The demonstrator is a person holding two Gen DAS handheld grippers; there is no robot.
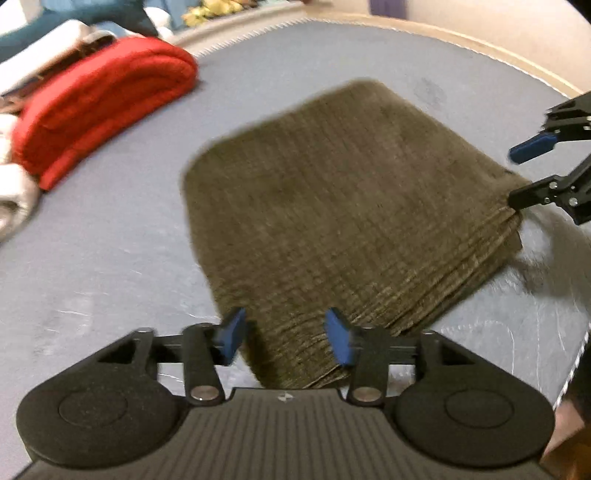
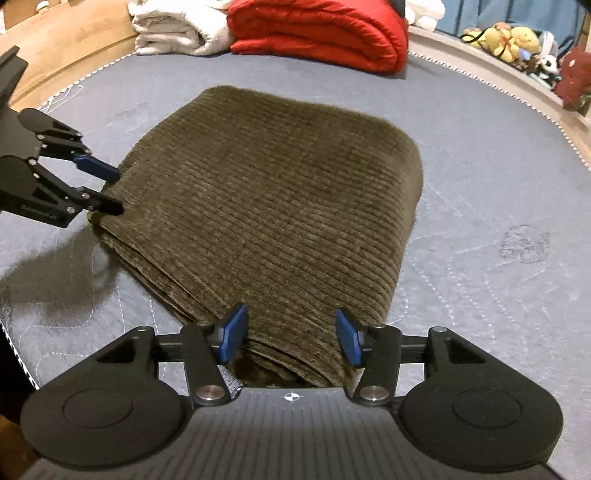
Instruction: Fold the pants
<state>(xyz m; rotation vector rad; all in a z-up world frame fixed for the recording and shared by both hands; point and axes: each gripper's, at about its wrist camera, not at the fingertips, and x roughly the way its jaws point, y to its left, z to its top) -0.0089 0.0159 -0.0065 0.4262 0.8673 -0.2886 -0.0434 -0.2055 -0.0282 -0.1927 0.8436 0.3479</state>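
Note:
Olive-brown corduroy pants [image 1: 340, 206] lie folded into a thick square stack on the grey-blue mattress [image 1: 103, 258]; they also show in the right wrist view [image 2: 273, 214]. My left gripper [image 1: 284, 336] is open at one near corner of the stack, fabric between its blue pads. It appears in the right wrist view [image 2: 114, 190] at the stack's left corner. My right gripper [image 2: 291, 338] is open at another corner, layered edges between its pads. It shows in the left wrist view [image 1: 515, 175] at the stack's right corner.
A folded red blanket [image 2: 321, 29] and white towels [image 2: 177, 29] lie at the mattress's far edge. Stuffed toys [image 2: 517, 40] sit beyond the rim at far right. The mattress edge [image 2: 22, 354] runs close on the near left.

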